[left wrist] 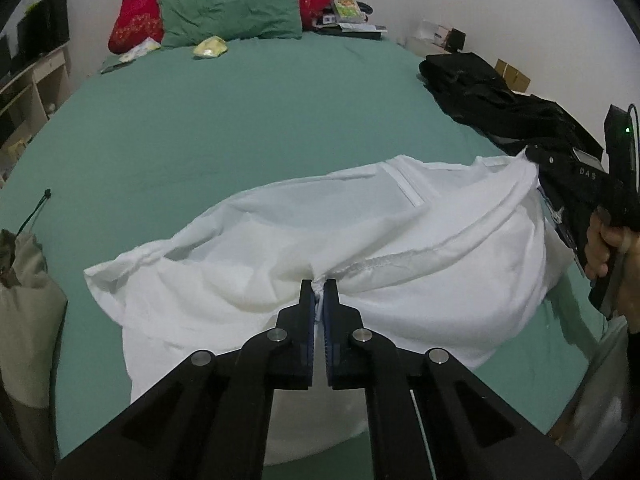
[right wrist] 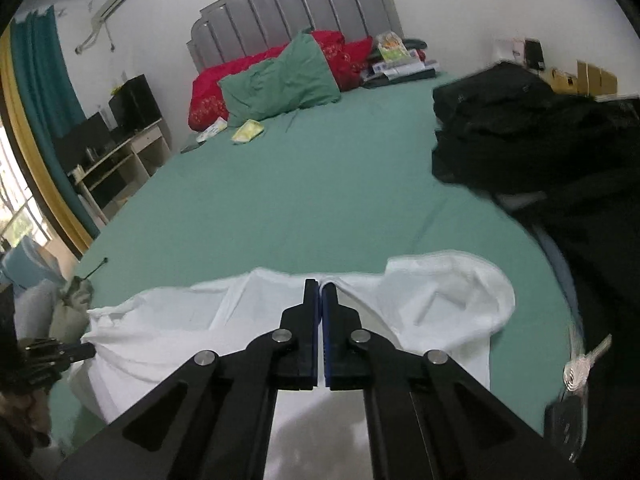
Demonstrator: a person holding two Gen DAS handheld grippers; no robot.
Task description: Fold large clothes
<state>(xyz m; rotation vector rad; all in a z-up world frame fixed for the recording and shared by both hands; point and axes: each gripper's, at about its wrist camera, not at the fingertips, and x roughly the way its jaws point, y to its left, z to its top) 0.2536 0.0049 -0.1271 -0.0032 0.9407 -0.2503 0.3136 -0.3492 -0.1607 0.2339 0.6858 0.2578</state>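
Observation:
A large white garment lies bunched on the green bed sheet near the foot of the bed. My left gripper is shut on a stitched hem of the garment, with cloth pinched between its blue pads. In the left wrist view the right gripper grips the garment's far right corner, held by a hand. In the right wrist view my right gripper is shut on the white garment's upper edge. The left gripper holds the cloth's left end there.
Black clothes are piled along the bed's right side. A green pillow and red bedding lie at the headboard, with small packets nearby. A beige drawstring bag sits at the bed's left edge. A shelf unit stands left.

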